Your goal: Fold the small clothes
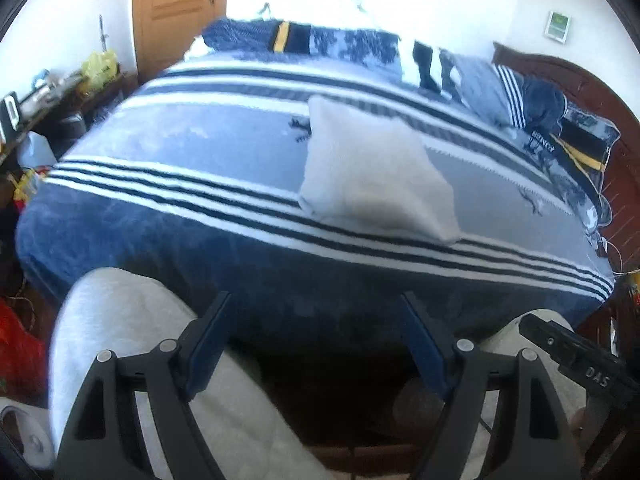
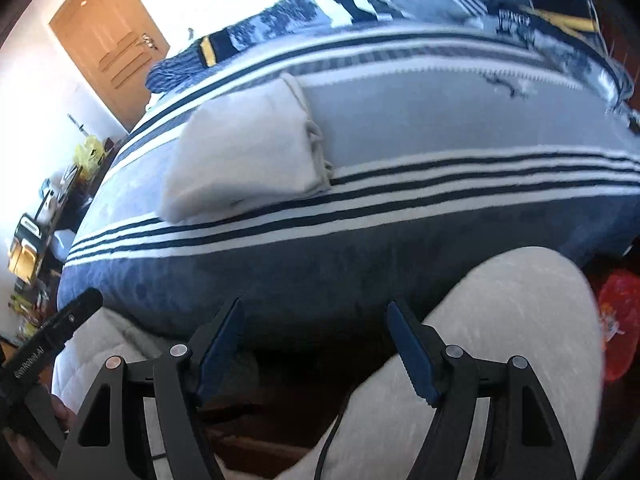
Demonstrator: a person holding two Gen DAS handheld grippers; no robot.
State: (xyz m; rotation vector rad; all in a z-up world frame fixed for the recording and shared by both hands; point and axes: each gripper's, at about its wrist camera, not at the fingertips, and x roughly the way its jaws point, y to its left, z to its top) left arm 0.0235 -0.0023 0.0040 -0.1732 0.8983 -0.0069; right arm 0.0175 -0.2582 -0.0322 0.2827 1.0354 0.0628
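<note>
Your left gripper (image 1: 316,344) and right gripper (image 2: 316,344) both hang over your knees at the near edge of the bed (image 1: 168,240), jaws spread wide and holding nothing. The white garment (image 1: 372,176) lies folded on the striped blanket (image 2: 440,184), well apart from both. It looks soft, light and limp, so it will likely sag; take it at the layered edge (image 2: 316,148), pinching all layers together.

The garment's (image 1: 372,172) folds are blurred; pillows (image 2: 540,4) are cut off by the edge; desk clutter (image 1: 44,92) is too small to tell.
</note>
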